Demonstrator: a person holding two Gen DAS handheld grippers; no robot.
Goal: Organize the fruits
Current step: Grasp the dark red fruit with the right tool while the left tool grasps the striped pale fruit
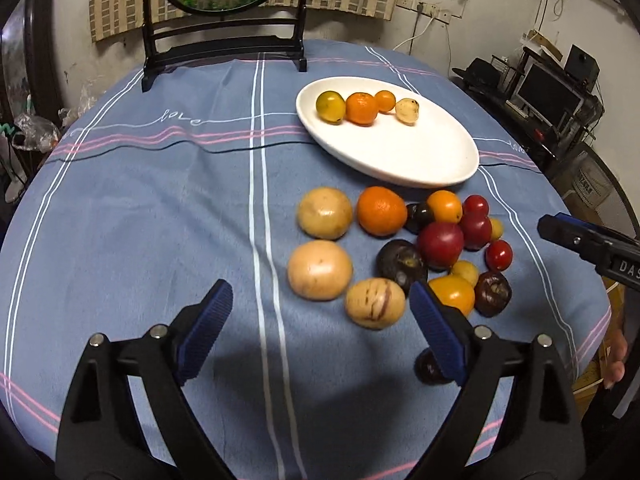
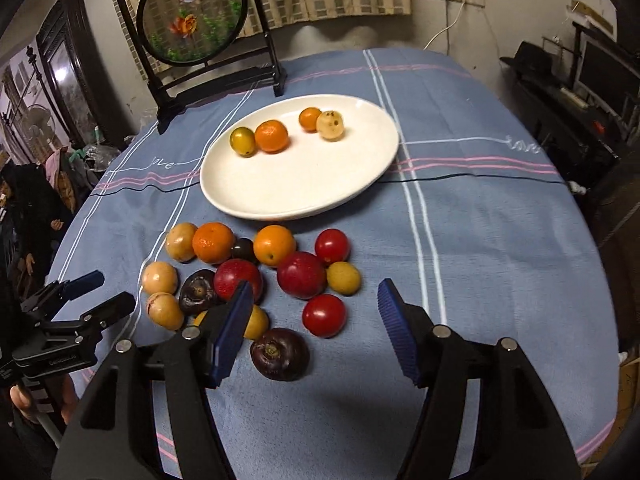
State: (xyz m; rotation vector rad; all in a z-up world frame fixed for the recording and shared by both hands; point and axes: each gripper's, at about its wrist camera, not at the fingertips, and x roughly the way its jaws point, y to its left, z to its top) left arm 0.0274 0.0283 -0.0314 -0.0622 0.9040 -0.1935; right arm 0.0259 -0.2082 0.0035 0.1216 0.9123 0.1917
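Above the tablecloth, both grippers' fingers gape apart, gripping nothing.

Glossy white ceramic plate; matt woven tablecloth; shiny smooth tomato.

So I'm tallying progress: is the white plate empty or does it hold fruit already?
Partly filled. The white plate holds four small fruits along its far side; the rest is bare, and most fruit lies on the tablecloth.
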